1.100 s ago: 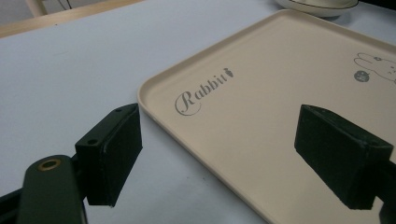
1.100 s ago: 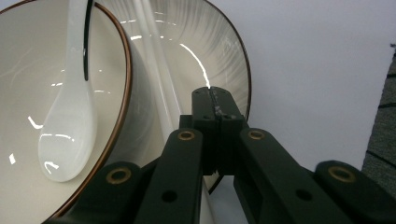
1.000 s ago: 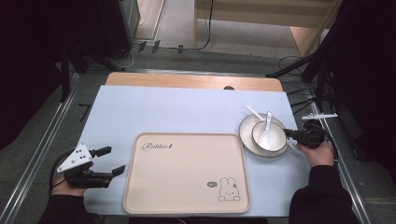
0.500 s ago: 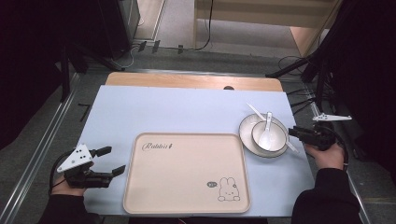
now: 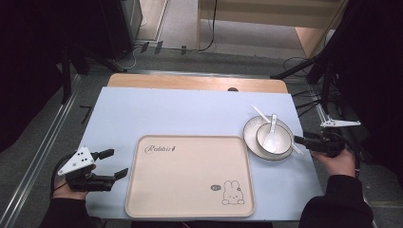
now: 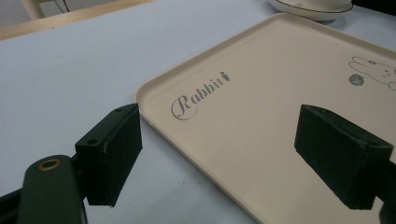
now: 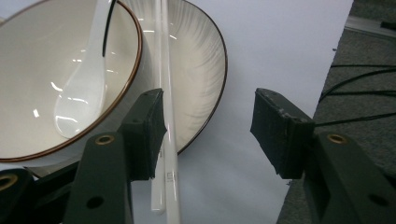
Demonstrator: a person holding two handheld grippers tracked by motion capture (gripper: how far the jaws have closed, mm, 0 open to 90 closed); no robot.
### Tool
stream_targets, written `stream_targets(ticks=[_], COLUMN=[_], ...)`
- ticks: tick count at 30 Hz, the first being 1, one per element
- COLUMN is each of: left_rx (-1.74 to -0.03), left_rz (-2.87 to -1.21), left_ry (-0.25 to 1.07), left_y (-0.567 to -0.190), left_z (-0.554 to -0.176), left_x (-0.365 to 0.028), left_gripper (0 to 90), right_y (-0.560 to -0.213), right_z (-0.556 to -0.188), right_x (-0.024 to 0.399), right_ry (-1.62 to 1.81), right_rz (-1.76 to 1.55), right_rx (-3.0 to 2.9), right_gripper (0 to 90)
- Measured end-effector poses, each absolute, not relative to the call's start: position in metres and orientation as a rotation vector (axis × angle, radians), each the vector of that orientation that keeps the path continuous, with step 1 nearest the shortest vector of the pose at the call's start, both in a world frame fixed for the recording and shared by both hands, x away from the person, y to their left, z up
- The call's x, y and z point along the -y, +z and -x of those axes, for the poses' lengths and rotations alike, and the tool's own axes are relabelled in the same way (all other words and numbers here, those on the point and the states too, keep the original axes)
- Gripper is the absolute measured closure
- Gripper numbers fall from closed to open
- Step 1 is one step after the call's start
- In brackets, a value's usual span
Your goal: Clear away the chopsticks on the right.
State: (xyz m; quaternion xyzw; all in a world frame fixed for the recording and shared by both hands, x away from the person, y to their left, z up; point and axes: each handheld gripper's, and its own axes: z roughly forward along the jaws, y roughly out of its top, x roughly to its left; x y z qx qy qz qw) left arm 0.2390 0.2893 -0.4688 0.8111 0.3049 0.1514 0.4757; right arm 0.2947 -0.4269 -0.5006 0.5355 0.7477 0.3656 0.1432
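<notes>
Now both grippers empty, jaws wide. Right gripper (image 7: 208, 135) low at table's right edge, aimed at white chopsticks (image 7: 167, 140) that lie across plate (image 7: 201, 70); likely lined up for pinch. Bowl (image 5: 273, 137) with ceramic spoon (image 5: 271, 137) sits on plate, just beside beige rabbit tray (image 5: 190, 178). Left gripper (image 5: 112, 164) waits at tray's left edge, perhaps to steady it.

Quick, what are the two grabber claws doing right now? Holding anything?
Left gripper: open, holding nothing, beside the tray.
Right gripper: open, holding nothing, near the chopsticks on the plate.
</notes>
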Motion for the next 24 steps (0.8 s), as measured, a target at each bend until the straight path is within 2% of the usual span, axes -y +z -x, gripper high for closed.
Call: stream_targets(ticks=[2, 6, 17, 24], left_rx=[-0.746, -0.749, -0.761, -0.763], left_rz=[-1.982, -1.982, -1.986, -1.989], left_ry=[0.37, 0.366, 0.374, 0.378], left_y=[-0.469, -0.469, -0.469, -0.47], left_z=[-0.239, -0.239, -0.24, -0.24], left_x=[-0.289, -0.289, -0.29, -0.29], left_gripper=[15.5, 15.5, 15.5, 15.5], right_y=[-0.502, -0.504, -0.511, -0.516], right_z=[-0.295, -0.297, -0.307, -0.318], right_x=[0.425, 0.422, 0.413, 0.409], right_ry=[1.044, 1.077, 1.052, 1.041], right_rz=[-1.522, -1.525, -1.512, -1.52], right_rx=[-2.168, -2.204, -2.25, -2.286], right_gripper=[48.0, 59.4, 69.7, 79.9])
